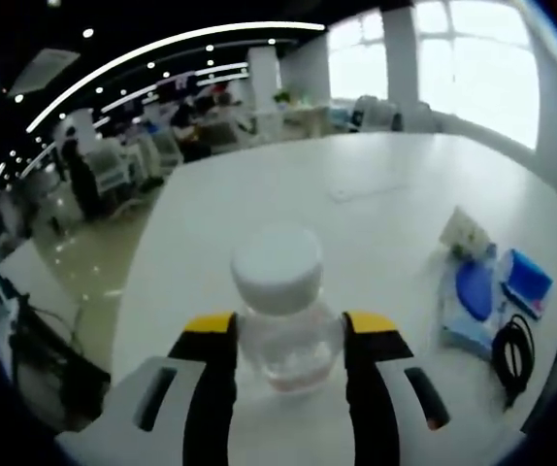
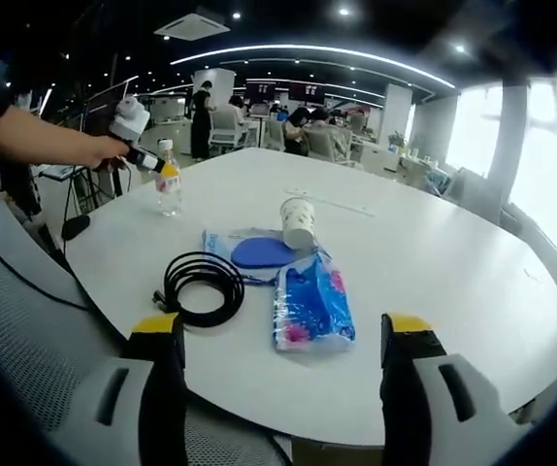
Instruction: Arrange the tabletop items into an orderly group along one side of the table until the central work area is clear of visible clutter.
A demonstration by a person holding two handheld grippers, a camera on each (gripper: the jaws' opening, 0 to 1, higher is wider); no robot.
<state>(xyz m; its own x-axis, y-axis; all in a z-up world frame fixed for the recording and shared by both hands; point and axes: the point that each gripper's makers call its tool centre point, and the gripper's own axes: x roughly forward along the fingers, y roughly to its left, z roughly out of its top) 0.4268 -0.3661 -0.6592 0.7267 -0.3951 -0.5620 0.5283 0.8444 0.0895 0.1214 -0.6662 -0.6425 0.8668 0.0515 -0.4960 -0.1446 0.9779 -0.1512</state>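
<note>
In the left gripper view, the left gripper (image 1: 288,335) rises from the bottom centre of the frame, and its yellow-tipped black fingers (image 1: 212,374) stand on either side of a clear bottle (image 1: 280,311) with a white cap. The bottle sits upright on the white counter (image 1: 356,214), its lower body between the two fingers; both inner faces look pressed to its sides, so the fingers are clenched on it. At the right edge of this frame lie a crumpled paper cup (image 1: 466,233), a blue disc on a clear packet (image 1: 474,291), a blue tissue pack (image 1: 526,280) and a coiled black cable (image 1: 513,349), all close together.

In the right gripper view, the right gripper (image 2: 283,335) has its fingers (image 2: 167,374) spread wide at the lower left and lower right, released, grasping nothing. Between and above them, near the frame's centre, lies the tissue pack (image 2: 312,303), with the cable (image 2: 204,284) just to its left, the blue disc (image 2: 261,251) above the cable and the paper cup (image 2: 298,223) tipped beside the disc. In the upper left, the bottle (image 2: 169,180) stands near the counter (image 2: 434,262) edge, well apart from that cluster, with the left gripper (image 2: 147,158) at its neck, held by a person's hand (image 2: 104,150).
</note>
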